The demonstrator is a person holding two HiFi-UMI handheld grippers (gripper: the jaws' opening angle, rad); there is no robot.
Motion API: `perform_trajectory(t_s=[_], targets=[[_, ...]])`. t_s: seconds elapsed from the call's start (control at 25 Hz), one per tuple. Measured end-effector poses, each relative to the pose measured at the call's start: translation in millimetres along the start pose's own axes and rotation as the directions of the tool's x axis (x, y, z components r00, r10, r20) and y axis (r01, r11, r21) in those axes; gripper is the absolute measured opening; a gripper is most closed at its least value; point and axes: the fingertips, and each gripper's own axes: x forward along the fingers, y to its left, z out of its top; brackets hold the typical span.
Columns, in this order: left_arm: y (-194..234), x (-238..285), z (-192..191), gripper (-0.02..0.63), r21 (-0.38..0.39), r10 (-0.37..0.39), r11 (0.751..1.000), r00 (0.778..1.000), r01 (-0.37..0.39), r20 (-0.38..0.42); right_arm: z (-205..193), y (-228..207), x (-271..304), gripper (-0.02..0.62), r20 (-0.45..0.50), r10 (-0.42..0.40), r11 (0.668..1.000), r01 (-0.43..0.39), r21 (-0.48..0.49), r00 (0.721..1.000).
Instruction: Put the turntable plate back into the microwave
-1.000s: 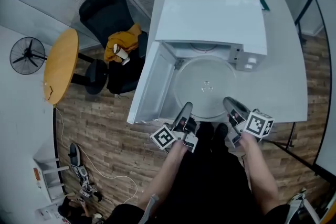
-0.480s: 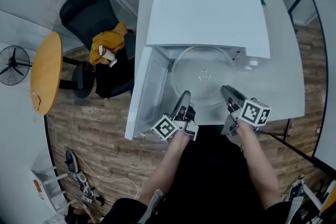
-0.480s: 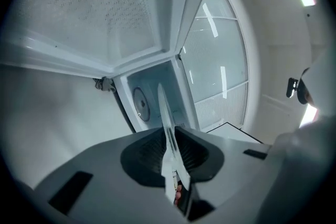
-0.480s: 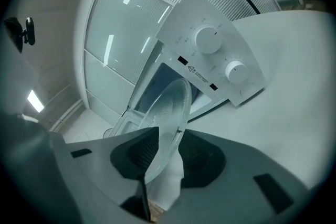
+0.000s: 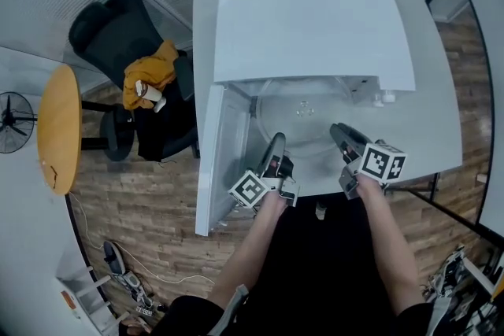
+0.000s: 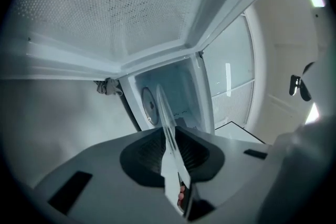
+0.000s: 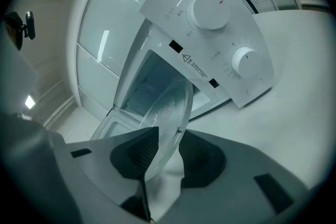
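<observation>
The left tool point(image 5: 276, 140) pinches the near rim of the glass turntable plate point(image 5: 303, 130), its jaws having just eased a touch wider. The right tool point(image 5: 337, 129) has the rim between spread jaws that have just been opening; one pad stands clear of the glass. The plate lies roughly level in the mouth of the white microwave point(image 5: 315, 27), its far part hidden under the top; the door point(image 5: 224, 153) hangs wide open to the left. The microwave sits on a pale grey worktop point(image 5: 441, 114). Beyond are a wood-plank floor point(image 5: 150, 201), a black office chair point(image 5: 118, 35) carrying an orange garment point(image 5: 150, 75), and a round wooden table point(image 5: 59, 126). Both forearms reach forward side by side.
</observation>
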Motion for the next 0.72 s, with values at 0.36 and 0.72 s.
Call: perform_trajectory(t_s=[0.36,0.72], targets=[[12,18,15,0.049,0.029,-0.017,0.999,1.000,0.017,0.017,5,-10,24,0.130,0.022,0.009,1.000,-0.008,-0.009,1.000],[21,50,38,0.052,0.060,-0.008,0.998,0.998,0.005,0.054,29,-15,57,0.132,0.080,0.050,0.998,-0.047,-0.045,0.996]])
